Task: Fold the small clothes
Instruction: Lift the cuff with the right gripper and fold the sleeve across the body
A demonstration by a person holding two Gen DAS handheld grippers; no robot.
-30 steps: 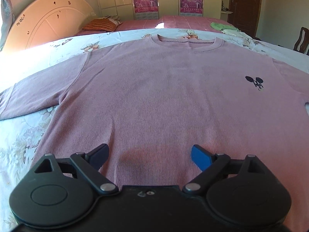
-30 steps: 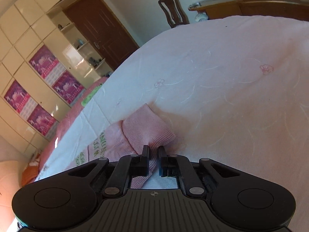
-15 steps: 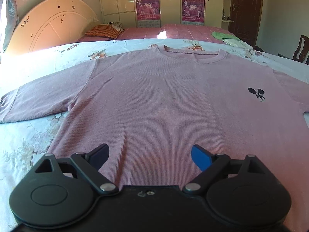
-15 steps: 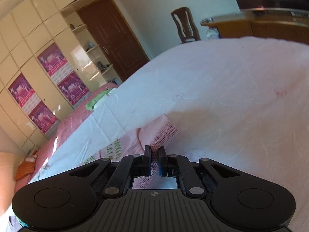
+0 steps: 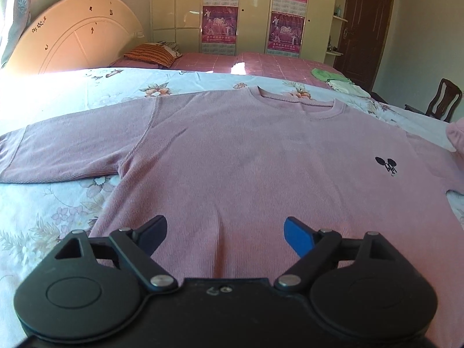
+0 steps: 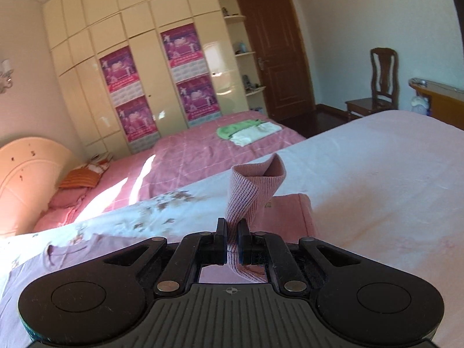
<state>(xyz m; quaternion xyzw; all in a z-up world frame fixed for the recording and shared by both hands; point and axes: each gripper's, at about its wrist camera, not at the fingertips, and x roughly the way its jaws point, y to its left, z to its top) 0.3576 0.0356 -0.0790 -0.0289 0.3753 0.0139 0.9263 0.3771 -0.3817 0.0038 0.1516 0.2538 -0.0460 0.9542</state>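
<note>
Since the earlier frame, your right gripper (image 6: 231, 242) has lifted the sleeve cuff (image 6: 255, 182) off the bed (image 6: 377, 174), jaws clamped on it. Your left gripper (image 5: 224, 233) hovers spread wide, empty, over the hem of the pink sweater (image 5: 246, 159), which lies flat. Expect light, limp knit: grip edges, not the middle.

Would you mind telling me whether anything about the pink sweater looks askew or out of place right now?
Yes. The right tongs pinch one sleeve cuff and hold it up off the bed, twisted, while the rest of the sweater lies flat. A slight crease runs up from the hem between the open left tongs.
</note>
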